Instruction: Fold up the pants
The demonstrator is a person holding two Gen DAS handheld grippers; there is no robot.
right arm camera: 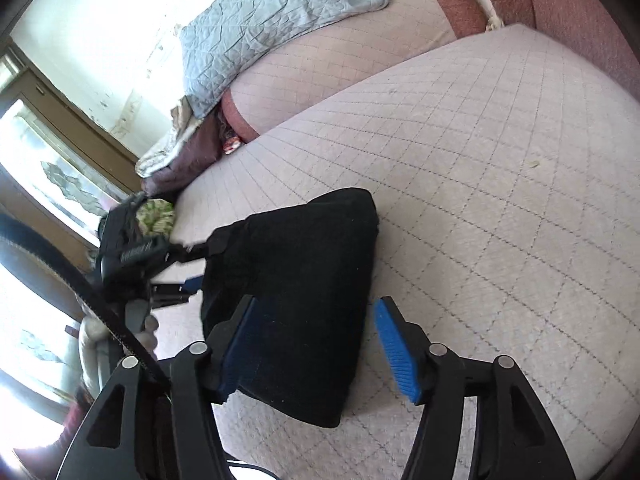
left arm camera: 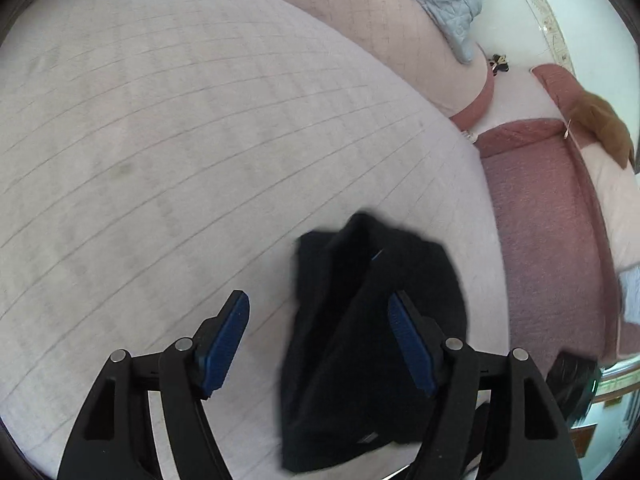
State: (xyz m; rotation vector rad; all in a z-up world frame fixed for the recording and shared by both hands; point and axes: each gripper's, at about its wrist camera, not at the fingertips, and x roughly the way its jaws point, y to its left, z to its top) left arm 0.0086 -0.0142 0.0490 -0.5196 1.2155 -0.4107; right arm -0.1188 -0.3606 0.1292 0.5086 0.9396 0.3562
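The black pants (left arm camera: pixel 372 344) lie on a big pale pink bed cover (left arm camera: pixel 180 152) with thin crossing lines sewn into it. They are folded up into a small thick bundle. From the left wrist view, the bundle sits low and in the middle, close to the camera.

The left gripper (left arm camera: pixel 318 344) has its two blue pads (left arm camera: pixel 224 344) spread wide apart. It holds nothing. One pad is over the bare cover beside the pants, and the other is over the dark cloth. I cannot tell if that pad touches the pants.

From the right wrist view, the pants (right arm camera: pixel 296 300) look like a fat dark block on the bed cover (right arm camera: pixel 500 180). The right gripper (right arm camera: pixel 316 348) is wide open too, and nothing is pinched in it. Its left pad (right arm camera: pixel 240 352) is right up against the side of the bundle. Its other pad is over the bare cover, just beside the pants.

The left gripper (right arm camera: pixel 132 252) also shows in the right wrist view, at the far side of the bundle. It is close to the pants there.

At the far end of the bed, a light blue quilt (right arm camera: pixel 260 28) lies crumpled on a long pink pillow (right arm camera: pixel 320 68). A reddish pink edge (left arm camera: pixel 548 248) runs along the side of the bed. A brown furry thing (left arm camera: pixel 600 120) sits past that edge.
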